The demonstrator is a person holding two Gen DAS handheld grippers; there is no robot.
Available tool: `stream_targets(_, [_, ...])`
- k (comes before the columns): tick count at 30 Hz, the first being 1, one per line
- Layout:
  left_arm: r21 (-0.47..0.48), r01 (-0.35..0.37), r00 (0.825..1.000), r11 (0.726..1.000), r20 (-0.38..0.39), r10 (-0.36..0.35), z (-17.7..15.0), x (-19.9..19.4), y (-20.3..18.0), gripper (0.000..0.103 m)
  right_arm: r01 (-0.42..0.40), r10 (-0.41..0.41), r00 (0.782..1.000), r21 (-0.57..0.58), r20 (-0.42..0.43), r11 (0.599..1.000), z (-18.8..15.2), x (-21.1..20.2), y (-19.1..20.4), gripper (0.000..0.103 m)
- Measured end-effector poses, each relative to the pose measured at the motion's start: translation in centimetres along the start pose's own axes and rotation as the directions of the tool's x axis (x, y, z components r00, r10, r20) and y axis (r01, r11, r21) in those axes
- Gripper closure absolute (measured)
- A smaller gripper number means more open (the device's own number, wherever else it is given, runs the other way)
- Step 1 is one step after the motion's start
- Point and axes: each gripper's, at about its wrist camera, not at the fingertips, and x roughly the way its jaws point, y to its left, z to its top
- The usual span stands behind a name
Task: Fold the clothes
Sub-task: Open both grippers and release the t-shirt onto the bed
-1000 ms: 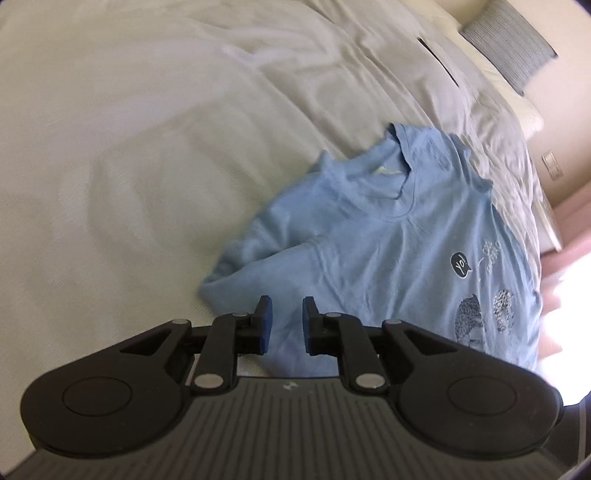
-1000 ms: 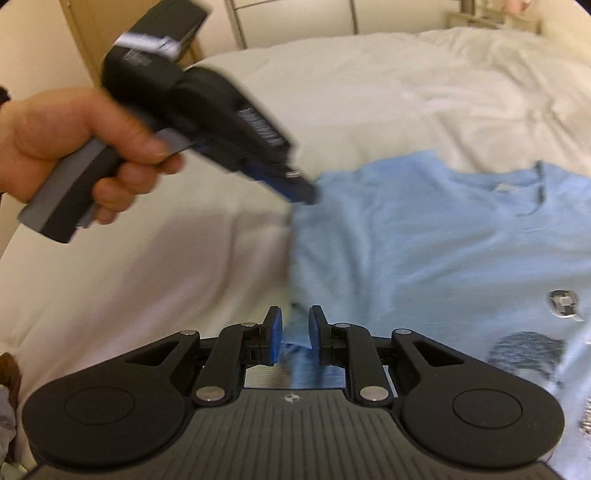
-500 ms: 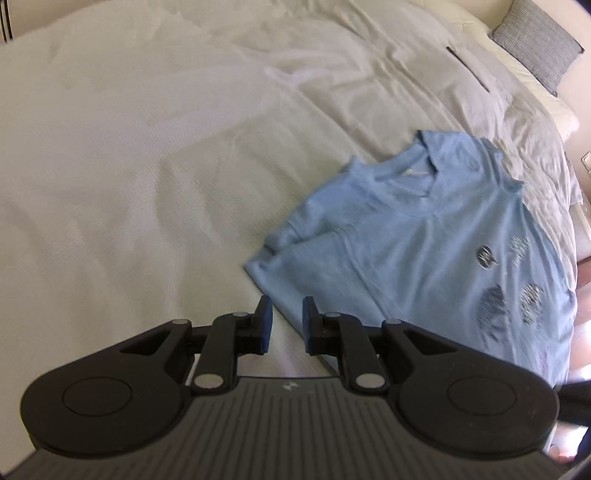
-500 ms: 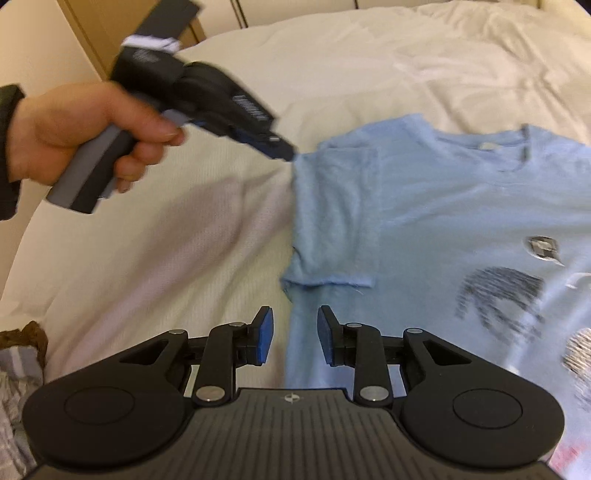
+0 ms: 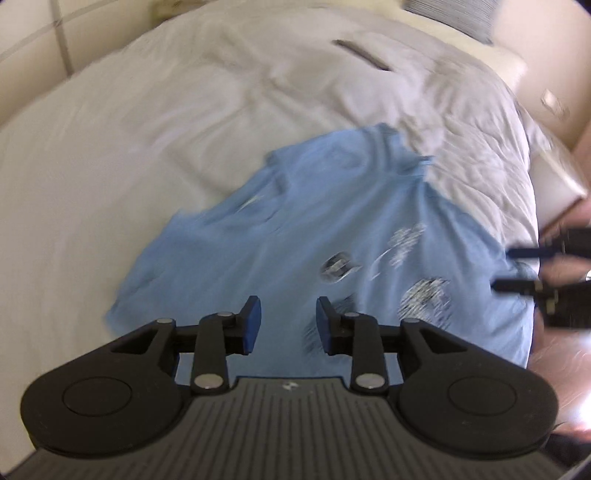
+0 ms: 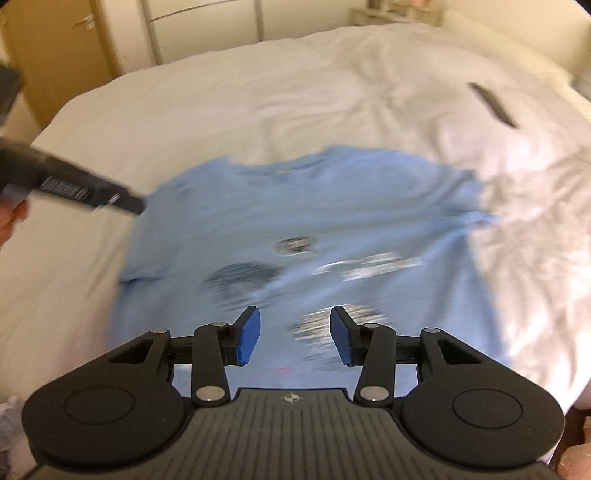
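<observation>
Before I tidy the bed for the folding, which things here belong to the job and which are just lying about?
Job: T-shirt, spread on the bed; left claw, right claw, both opening, nothing between them.

Lying about: dark flat object on the duvet; striped pillow.

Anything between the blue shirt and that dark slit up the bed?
Nothing: only bare, rumpled white bedding separates the blue shirt from the dark slit, clearest in the right wrist view.

A light-blue printed T-shirt point(image 6: 332, 221) lies spread, front up, on the white-covered bed point(image 6: 221, 110).
</observation>
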Motion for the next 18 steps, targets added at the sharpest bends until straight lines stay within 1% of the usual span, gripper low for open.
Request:
stream_targets(2, [0.048,-0.047,0.999,0.998,0.021,0.046,2.0,0.9,-3.8,0.070,0.010,-0.011,1.000,0.010,0.022,1.000,0.6,-0.1,-4.2,0.053])
stream_targets(3, [0.064,-0.075,0.997,0.995,0.027,0.073,3.1,1.4,-5.9,0.070,0.009,-0.010,1.000,0.014,0.030,1.000,0.8,-0.2,-6.3,0.052])
stream_targets(5, [0.062,-0.127,0.992,0.990,0.027,0.125,4.9,2.7,-9.6,0.068,-0.008,0.007,0.999,0.015,0.043,1.000,1.2,0.0,-10.9,0.052])
stream_targets(6, [0.056,-0.139,0.990,0.989,0.022,0.138,5.9,3.6,-11.5,0.068,-0.019,0.018,0.999,0.008,0.048,1.000,1.3,0.0,-13.0,0.052])
stream_targets(8, [0.050,-0.151,0.989,0.987,0.012,0.150,7.7,5.3,-15.0,0.067,-0.039,0.040,0.999,-0.033,0.036,0.999,1.7,0.6,-17.1,0.052])
stream_targets(11, [0.091,-0.145,0.989,0.985,-0.012,0.147,10.0,7.3,-19.7,0.067,-0.038,0.040,0.999,-0.096,0.028,0.995,2.4,0.2,-22.6,0.052])
stream_targets(13, [0.122,-0.148,0.989,0.981,0.004,0.148,11.4,8.1,-22.2,0.061,-0.035,0.037,0.999,-0.109,0.020,0.993,3.1,0.2,-25.5,0.052])
stream_targets(16, [0.143,-0.148,0.989,0.979,0.015,0.147,12.9,9.1,-24.2,0.059,-0.025,0.027,1.000,-0.133,0.015,0.991,4.4,0.3,-28.9,0.052])
stream_targets(18, [0.176,-0.156,0.988,0.972,0.025,0.154,13.7,10.2,-25.2,0.059,-0.020,0.021,1.000,-0.153,0.003,0.988,5.3,0.4,-30.4,0.052])
